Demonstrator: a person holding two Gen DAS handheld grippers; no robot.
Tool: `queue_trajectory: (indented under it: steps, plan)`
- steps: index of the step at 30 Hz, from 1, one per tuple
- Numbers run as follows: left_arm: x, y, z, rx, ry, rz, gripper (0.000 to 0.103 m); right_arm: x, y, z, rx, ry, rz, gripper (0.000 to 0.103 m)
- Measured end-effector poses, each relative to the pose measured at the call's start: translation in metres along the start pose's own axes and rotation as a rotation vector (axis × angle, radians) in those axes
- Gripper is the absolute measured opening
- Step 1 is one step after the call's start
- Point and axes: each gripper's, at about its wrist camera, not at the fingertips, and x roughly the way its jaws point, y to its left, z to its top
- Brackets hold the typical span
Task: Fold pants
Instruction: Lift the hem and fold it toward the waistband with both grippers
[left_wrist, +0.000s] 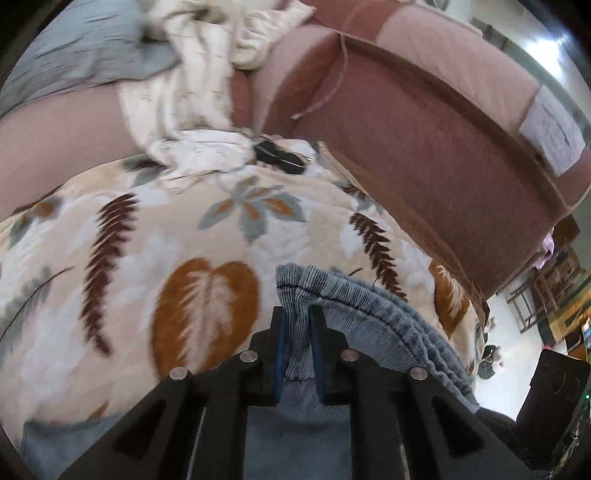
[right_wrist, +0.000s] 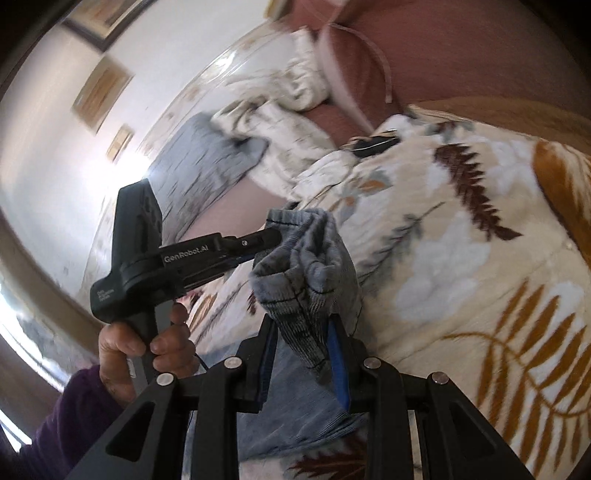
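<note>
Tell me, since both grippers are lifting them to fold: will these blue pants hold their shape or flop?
Probably flop: the pants bunch and sag between the left gripper and right gripper. The ribbed weave likely resists slipping.

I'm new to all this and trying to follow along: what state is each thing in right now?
Left gripper: jaws shut on the pants.
Right gripper: jaws shut on the pants.
Pants: blue-grey, bunched, lifted off the blanket at the gripped edge.
Leaf-print blanket: spread flat.
Cream cloth: crumpled.
Hand: gripping the left gripper's handle.

A pink sofa (left_wrist: 424, 122) stands below a white wall (right_wrist: 177, 62) with framed pictures (right_wrist: 101, 92).
</note>
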Motion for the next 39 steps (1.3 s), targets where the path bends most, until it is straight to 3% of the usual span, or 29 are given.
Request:
queue_trajectory:
  steps: [4, 11, 15, 19, 22, 25, 26, 27, 30, 33, 39]
  plan:
    - [-0.030, 0.033, -0.026, -0.059, -0.022, 0.029, 0.013, 0.006, 0.035, -0.018, -0.097, 0.048, 0.023, 0.029]
    - [-0.075, 0.092, -0.078, -0.185, -0.081, 0.063, 0.009, 0.030, 0.090, -0.069, -0.211, 0.217, 0.110, 0.029]
    - [-0.086, 0.120, -0.109, -0.263, -0.051, 0.102, 0.009, 0.044, 0.106, -0.096, -0.244, 0.320, 0.147, 0.029]
    - [-0.086, 0.125, -0.134, -0.298, -0.003, 0.120, 0.009, 0.048, 0.112, -0.104, -0.272, 0.367, 0.166, 0.029]
    - [-0.085, 0.118, -0.140, -0.321, 0.011, 0.081, 0.011, 0.045, 0.105, -0.098, -0.246, 0.342, 0.171, 0.032]
    - [-0.076, 0.111, -0.136, -0.378, 0.022, 0.044, 0.032, 0.038, 0.094, -0.084, -0.203, 0.286, 0.158, 0.032]
    - [-0.075, 0.110, -0.135, -0.390, 0.021, 0.041, 0.046, 0.036, 0.085, -0.080, -0.162, 0.268, 0.158, 0.032]
    - [-0.073, 0.107, -0.133, -0.410, 0.015, 0.025, 0.050, 0.035, 0.081, -0.077, -0.140, 0.259, 0.154, 0.032]
    - [-0.072, 0.102, -0.129, -0.440, -0.012, -0.025, 0.050, 0.033, 0.065, -0.066, -0.073, 0.239, 0.110, 0.032]
    - [-0.069, 0.097, -0.123, -0.459, -0.025, -0.017, 0.056, 0.034, 0.047, -0.062, -0.002, 0.233, 0.063, 0.032]
    - [-0.066, 0.095, -0.129, -0.493, -0.026, -0.054, 0.057, 0.024, 0.027, -0.044, 0.070, 0.169, 0.050, 0.032]
